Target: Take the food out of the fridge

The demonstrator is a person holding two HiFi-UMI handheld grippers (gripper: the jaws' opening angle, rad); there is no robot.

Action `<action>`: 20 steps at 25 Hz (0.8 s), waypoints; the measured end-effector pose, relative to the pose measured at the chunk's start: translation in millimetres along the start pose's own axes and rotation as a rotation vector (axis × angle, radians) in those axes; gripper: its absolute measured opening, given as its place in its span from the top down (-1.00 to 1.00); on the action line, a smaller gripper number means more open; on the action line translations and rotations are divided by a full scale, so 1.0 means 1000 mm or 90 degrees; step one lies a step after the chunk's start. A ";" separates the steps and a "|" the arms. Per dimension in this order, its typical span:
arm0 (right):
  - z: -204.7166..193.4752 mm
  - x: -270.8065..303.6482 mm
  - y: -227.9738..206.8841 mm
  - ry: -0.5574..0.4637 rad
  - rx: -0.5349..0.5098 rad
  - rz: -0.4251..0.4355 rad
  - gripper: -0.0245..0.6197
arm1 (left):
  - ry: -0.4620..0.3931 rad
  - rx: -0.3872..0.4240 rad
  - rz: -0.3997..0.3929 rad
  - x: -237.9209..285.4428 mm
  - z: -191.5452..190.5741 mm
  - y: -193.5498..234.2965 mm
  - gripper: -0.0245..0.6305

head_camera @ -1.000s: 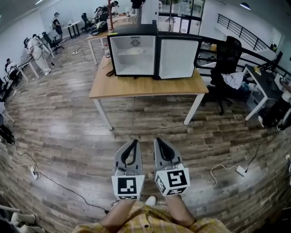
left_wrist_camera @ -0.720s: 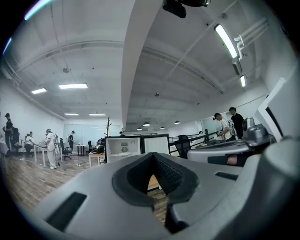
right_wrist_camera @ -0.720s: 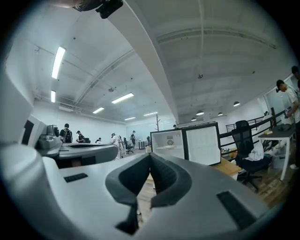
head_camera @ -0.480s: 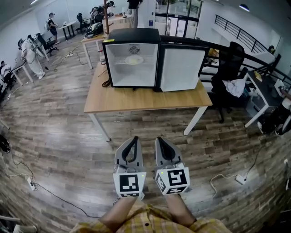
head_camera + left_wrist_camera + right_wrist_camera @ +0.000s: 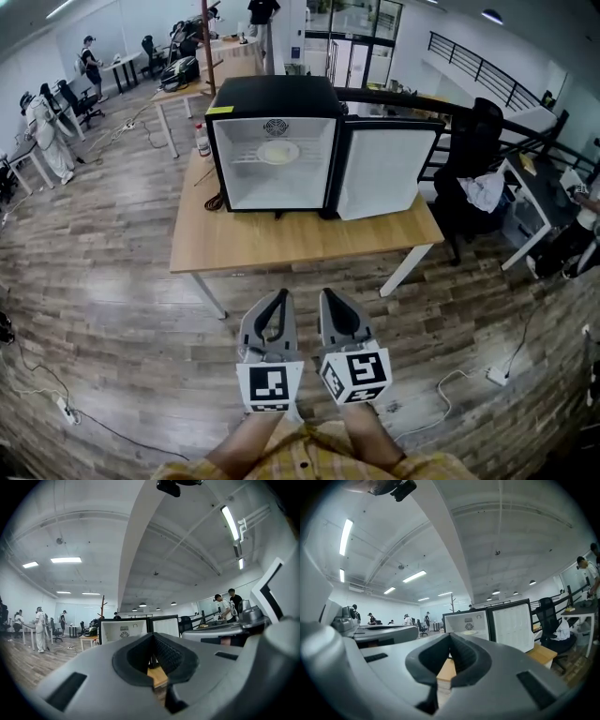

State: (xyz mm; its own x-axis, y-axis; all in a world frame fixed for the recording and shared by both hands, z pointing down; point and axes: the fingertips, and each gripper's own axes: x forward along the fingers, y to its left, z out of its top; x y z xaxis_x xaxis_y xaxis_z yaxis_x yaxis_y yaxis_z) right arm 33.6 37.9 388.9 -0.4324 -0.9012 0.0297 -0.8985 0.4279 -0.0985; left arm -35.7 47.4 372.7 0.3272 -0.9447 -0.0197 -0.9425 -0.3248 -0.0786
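Head view: plate (image 5: pixel 278 152) inside open fridge (image 5: pixel 272 94)

Wooden floor (image 5: pixel 141 309) lies open up to the table (image 5: pixel 281 239) at 12 o'clock; the mini fridge (image 5: pixel 272 94) stands open-fronted; its door (image 5: pixel 384 173) juts at 1 o'clock; an office chair (image 5: pixel 473 131) crowds 2 o'clock.

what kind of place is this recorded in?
Likely an open-plan office, not a kitchen: the mini fridge sits door-open on a wooden desk, with an office chair, another desk and a power strip on the wood floor.
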 end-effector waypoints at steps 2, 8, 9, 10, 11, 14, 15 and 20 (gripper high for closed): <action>-0.002 0.011 0.000 0.004 -0.002 -0.007 0.92 | -0.003 -0.009 -0.007 0.008 -0.003 0.008 0.90; -0.009 0.040 -0.001 0.026 -0.004 -0.018 0.92 | 0.003 -0.051 -0.014 0.031 -0.014 0.030 0.90; -0.009 0.046 -0.002 0.027 -0.005 -0.018 0.92 | 0.003 -0.058 -0.014 0.035 -0.015 0.033 0.90; -0.010 0.051 -0.003 0.029 -0.005 -0.019 0.92 | 0.003 -0.060 -0.014 0.040 -0.016 0.036 0.90; -0.011 0.056 -0.005 0.030 -0.004 -0.020 0.92 | 0.002 -0.060 -0.015 0.045 -0.017 0.038 0.90; -0.013 0.072 -0.013 0.034 0.001 -0.020 0.92 | 0.007 -0.067 -0.024 0.061 -0.022 0.040 0.90; -0.014 0.078 -0.016 0.035 0.002 -0.019 0.92 | 0.014 -0.071 -0.029 0.067 -0.026 0.040 0.90; -0.019 0.107 -0.037 0.035 0.005 -0.015 0.92 | 0.029 -0.060 -0.036 0.104 -0.036 0.041 0.90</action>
State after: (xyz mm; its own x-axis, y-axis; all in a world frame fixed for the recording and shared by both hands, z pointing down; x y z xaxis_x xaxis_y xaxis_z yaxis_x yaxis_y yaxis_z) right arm 18.8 -72.6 414.1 -0.4144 -0.9059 0.0867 -0.9081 0.4054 -0.1048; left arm -43.3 -65.6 402.8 0.3784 -0.9252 0.0279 -0.9256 -0.3781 0.0165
